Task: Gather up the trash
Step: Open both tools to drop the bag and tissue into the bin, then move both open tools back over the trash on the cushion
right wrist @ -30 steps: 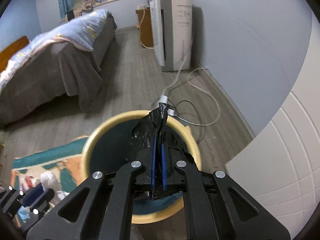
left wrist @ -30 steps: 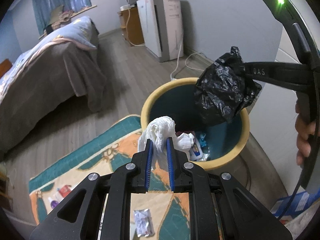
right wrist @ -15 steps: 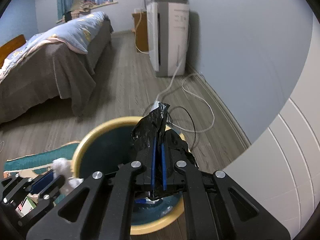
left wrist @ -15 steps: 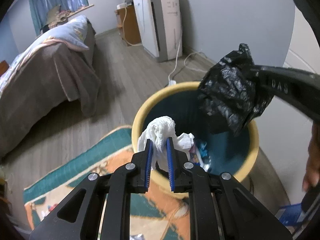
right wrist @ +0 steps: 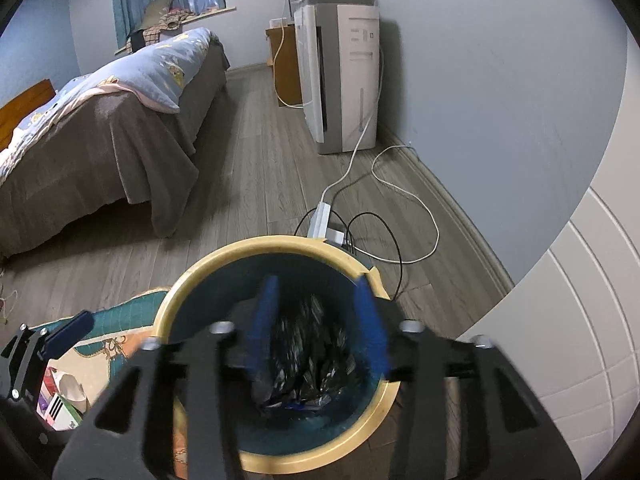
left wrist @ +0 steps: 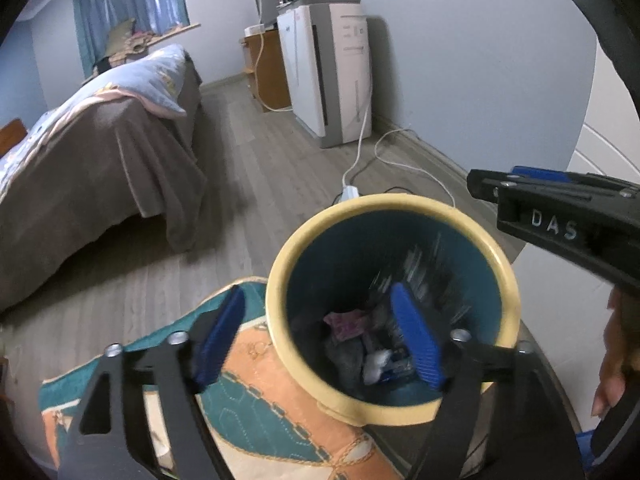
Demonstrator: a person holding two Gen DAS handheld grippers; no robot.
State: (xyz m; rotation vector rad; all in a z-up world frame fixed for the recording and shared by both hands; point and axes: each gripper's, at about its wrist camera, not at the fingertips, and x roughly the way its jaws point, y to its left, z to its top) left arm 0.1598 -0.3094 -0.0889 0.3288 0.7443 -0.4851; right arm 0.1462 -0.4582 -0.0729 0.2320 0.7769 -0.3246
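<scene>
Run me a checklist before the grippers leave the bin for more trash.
1. Left gripper empty: ok. Its jaws have just opened wide and nothing is between them.
2. Right gripper let go: ok. Its jaws have just opened; the black bag shows blurred below them, inside the bin.
3. Bag settled at the bottom: cannot tell, it is motion-blurred.
4. Tissue in the bin: cannot tell; something white lies among the trash.
5. Bin upright: ok.
6. More trash to fetch: ok, packets lie on the rug.
</scene>
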